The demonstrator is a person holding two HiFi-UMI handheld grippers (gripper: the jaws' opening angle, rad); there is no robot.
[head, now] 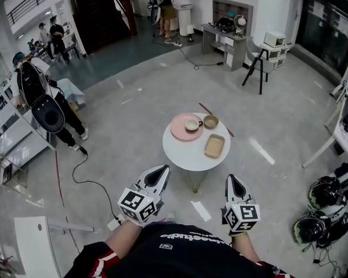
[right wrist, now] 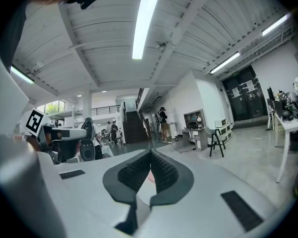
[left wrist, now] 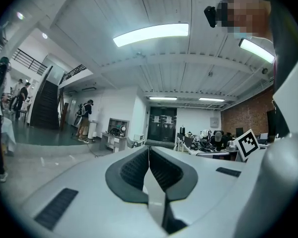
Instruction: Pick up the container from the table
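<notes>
A tan rectangular container [head: 214,146] lies on the near right part of a round white table [head: 182,155]. Behind it are a pink plate [head: 178,130] carrying a cup [head: 192,124], and a small bowl [head: 210,121]. My left gripper [head: 160,171] is held short of the table's near left edge, above the floor, jaws together and empty. My right gripper [head: 231,179] hangs near the table's near right side, also shut and empty. In the left gripper view the left gripper [left wrist: 149,147] shows its pads meeting. The right gripper [right wrist: 150,152] looks the same in the right gripper view.
A black cable [head: 90,181] runs over the floor at the left. A person [head: 43,106] crouches beside a white bench at the far left. A chair [head: 260,65] and a desk [head: 226,39] stand at the back. Helmets [head: 319,213] lie on the floor at the right.
</notes>
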